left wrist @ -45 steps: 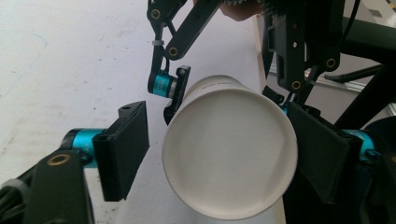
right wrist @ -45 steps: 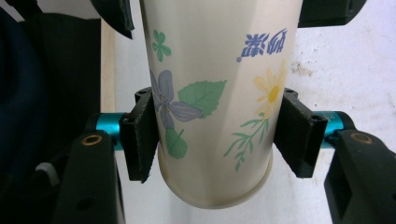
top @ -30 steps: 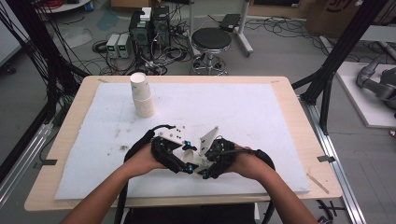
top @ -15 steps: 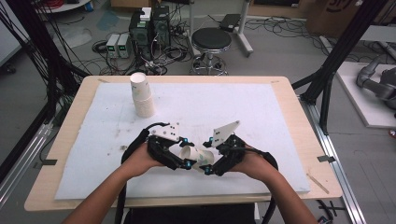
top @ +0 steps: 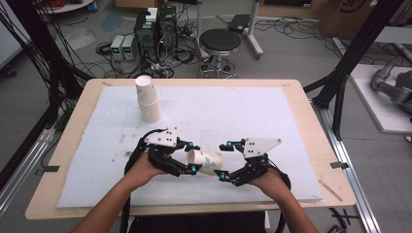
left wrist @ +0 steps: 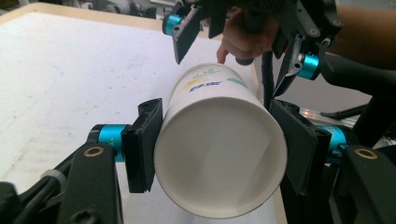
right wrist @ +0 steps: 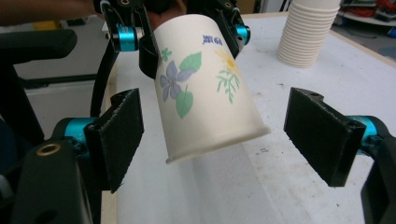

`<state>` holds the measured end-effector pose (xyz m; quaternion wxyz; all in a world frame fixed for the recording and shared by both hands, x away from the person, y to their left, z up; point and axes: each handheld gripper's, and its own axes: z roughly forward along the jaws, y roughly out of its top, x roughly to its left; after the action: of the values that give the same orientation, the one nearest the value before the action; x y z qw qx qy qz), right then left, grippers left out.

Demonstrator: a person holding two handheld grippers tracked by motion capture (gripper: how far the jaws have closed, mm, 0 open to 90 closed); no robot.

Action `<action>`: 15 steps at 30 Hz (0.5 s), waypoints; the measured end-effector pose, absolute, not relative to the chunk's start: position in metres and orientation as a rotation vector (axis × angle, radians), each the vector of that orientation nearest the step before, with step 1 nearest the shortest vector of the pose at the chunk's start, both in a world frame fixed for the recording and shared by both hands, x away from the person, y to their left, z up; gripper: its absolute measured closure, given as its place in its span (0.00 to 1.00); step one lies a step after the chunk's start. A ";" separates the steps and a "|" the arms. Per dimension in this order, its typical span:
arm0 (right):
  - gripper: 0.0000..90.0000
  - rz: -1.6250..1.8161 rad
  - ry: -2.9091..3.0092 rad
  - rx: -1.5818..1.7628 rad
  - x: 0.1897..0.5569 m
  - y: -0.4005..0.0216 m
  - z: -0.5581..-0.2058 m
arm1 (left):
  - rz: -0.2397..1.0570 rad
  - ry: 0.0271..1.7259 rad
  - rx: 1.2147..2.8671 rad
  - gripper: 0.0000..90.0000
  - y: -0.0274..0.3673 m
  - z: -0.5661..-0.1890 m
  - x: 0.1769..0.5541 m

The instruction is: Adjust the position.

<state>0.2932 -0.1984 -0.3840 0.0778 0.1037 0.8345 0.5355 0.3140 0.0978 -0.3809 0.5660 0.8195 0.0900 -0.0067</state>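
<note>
Paper cup [top: 206, 161], smooth tapered cylinder printed with flowers

Worktop [top: 301, 104]: wooden board with pale edge, across the middle of the high view
White mat [top: 252, 116]: laid over most of the worktop, speckled with dark crumbs toward its left half
Stack of paper cups [top: 148, 99]: upright on the mat, upper left of the mat in the high view; also upper right corner of the right gripper view [right wrist: 308, 32]
Round stool [top: 221, 46]: dark seat, on the floor beyond the worktop's far edge, top centre
Grey boxes [top: 124, 47]: two, side by side on the floor, upper left
Black equipment [top: 158, 26]: beside the boxes, amid tangled cables
Black frame struts [top: 350, 63]: slanting, right side
</note>
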 end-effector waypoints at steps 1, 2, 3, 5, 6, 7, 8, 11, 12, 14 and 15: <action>0.23 1.620 2.486 0.320 0.292 -0.200 -0.387 | -0.012 0.213 1.916 0.41 0.099 -0.382 0.313; 0.23 1.633 2.472 0.323 0.292 -0.201 -0.389 | -0.009 0.215 1.904 0.41 0.100 -0.382 0.313; 0.23 1.633 2.472 0.323 0.292 -0.201 -0.389 | -0.009 0.215 1.904 0.41 0.100 -0.382 0.313; 0.23 1.661 2.451 0.342 0.290 -0.204 -0.394 | -0.011 0.222 1.879 0.41 0.104 -0.385 0.312; 0.23 1.685 2.435 0.347 0.290 -0.206 -0.397 | -0.009 0.220 1.873 0.41 0.105 -0.386 0.312; 0.23 1.691 2.437 0.352 0.290 -0.207 -0.399 | -0.006 0.219 1.855 0.41 0.107 -0.387 0.312; 0.23 1.689 2.442 0.350 0.291 -0.208 -0.400 | -0.009 0.220 1.837 0.41 0.108 -0.388 0.311; 0.23 1.712 2.440 0.355 0.292 -0.210 -0.401 | -0.011 0.215 1.815 0.42 0.110 -0.389 0.311; 0.23 1.715 2.441 0.354 0.293 -0.211 -0.402 | -0.017 0.214 1.809 0.41 0.110 -0.388 0.311; 0.23 1.724 2.445 0.351 0.293 -0.210 -0.402 | -0.020 0.208 1.796 0.41 0.110 -0.388 0.310; 0.23 1.726 2.447 0.348 0.293 -0.210 -0.403 | -0.024 0.203 1.789 0.41 0.110 -0.387 0.310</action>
<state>0.2931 -0.2102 -0.4028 0.0633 0.1151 0.8101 0.5713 0.3100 0.1102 -0.3872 0.6213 0.7785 0.0884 -0.0102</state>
